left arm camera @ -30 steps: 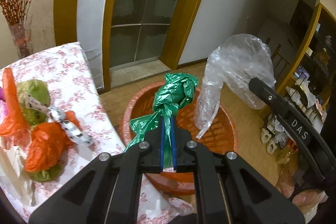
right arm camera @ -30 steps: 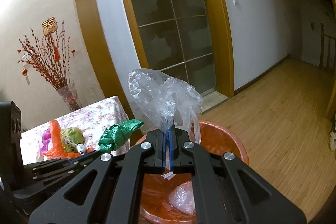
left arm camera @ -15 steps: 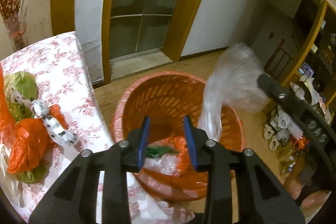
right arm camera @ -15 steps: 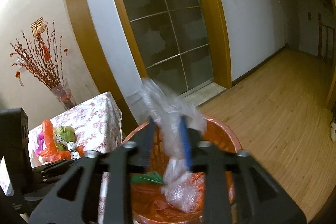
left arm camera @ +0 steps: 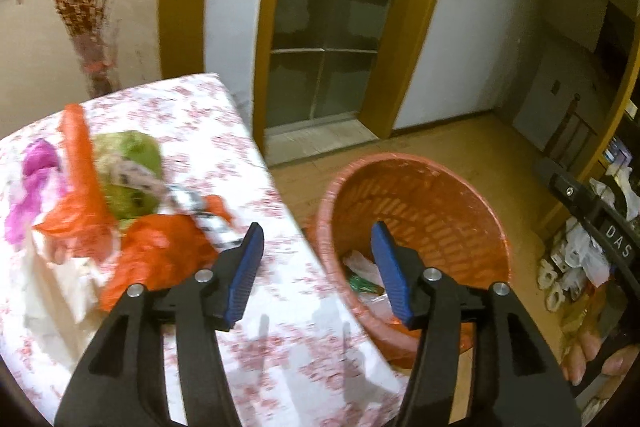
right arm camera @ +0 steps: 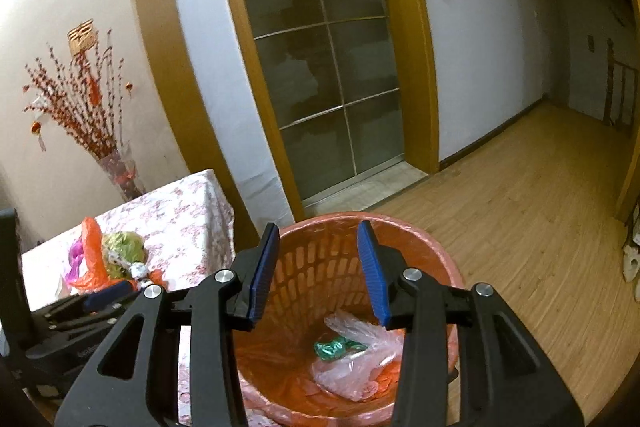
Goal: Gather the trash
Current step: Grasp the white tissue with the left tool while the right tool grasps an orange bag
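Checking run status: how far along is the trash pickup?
Done: green bag and clear bag lie in the orange basket. In hand: nothing; left gripper and right gripper have open jaws. Left: orange bags, green wad, purple scrap on the table.

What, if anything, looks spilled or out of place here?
Nothing spilled. The green wrapper and clear bag lie inside the orange basket; the remaining trash pile sits on the table.
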Demonstrator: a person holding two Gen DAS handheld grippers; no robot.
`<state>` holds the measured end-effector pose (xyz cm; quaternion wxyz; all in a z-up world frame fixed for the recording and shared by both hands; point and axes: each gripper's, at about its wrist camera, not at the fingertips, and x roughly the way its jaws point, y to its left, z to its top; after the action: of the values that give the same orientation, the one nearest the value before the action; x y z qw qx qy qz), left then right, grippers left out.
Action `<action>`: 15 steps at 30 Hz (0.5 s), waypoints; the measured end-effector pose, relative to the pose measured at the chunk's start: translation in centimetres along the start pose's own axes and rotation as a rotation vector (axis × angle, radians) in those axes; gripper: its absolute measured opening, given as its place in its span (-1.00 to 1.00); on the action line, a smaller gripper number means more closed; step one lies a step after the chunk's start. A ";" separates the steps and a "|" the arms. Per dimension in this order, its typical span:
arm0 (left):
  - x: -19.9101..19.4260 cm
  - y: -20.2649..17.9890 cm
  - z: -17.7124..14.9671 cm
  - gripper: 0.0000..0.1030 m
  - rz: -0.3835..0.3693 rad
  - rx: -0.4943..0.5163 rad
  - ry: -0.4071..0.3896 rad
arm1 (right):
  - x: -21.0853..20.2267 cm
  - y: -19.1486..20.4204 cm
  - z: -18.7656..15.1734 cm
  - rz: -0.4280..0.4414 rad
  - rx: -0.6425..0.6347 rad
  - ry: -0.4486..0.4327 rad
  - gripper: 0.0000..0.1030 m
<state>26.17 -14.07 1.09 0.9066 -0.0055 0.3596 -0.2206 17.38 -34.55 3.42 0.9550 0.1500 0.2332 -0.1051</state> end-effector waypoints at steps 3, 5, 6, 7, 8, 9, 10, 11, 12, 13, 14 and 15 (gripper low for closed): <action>-1.4 1.7 -0.3 0.16 0.044 -0.013 -0.021 | 0.0 1.5 -0.2 0.019 -0.027 0.006 -0.21; -2.5 3.1 -0.6 0.17 0.076 -0.023 -0.036 | 0.0 2.4 -0.4 0.032 -0.042 0.012 -0.21; -3.0 3.7 -0.8 0.19 0.091 -0.029 -0.042 | 0.1 3.0 -0.6 0.043 -0.050 0.019 -0.21; -3.3 4.4 -1.0 0.19 0.110 -0.036 -0.048 | 0.1 3.4 -0.8 0.051 -0.057 0.026 -0.21; -3.9 5.2 -1.3 0.20 0.135 -0.043 -0.057 | 0.2 3.9 -1.0 0.058 -0.064 0.033 -0.21; -4.5 5.9 -1.5 0.20 0.157 -0.049 -0.066 | 0.3 4.4 -1.2 0.065 -0.070 0.042 -0.21; -5.3 6.9 -1.9 0.21 0.191 -0.057 -0.083 | 0.5 4.8 -1.5 0.074 -0.075 0.051 -0.21; -5.9 7.7 -2.2 0.21 0.214 -0.061 -0.094 | 0.5 5.1 -1.7 0.081 -0.079 0.058 -0.21; -6.5 8.4 -2.5 0.22 0.243 -0.065 -0.107 | 0.7 5.7 -2.1 0.091 -0.085 0.070 -0.21; -7.1 9.1 -2.8 0.23 0.270 -0.070 -0.117 | 0.9 6.1 -2.4 0.098 -0.090 0.079 -0.21; -7.6 10.0 -3.2 0.23 0.305 -0.076 -0.125 | 1.1 6.6 -2.7 0.107 -0.094 0.090 -0.21; -8.0 10.8 -3.5 0.23 0.341 -0.082 -0.129 | 1.3 7.2 -3.0 0.118 -0.099 0.103 -0.21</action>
<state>23.01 -0.53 1.86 0.9510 0.0044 0.3053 -0.0482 19.22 -27.03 1.90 0.9526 0.1211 0.2775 -0.0292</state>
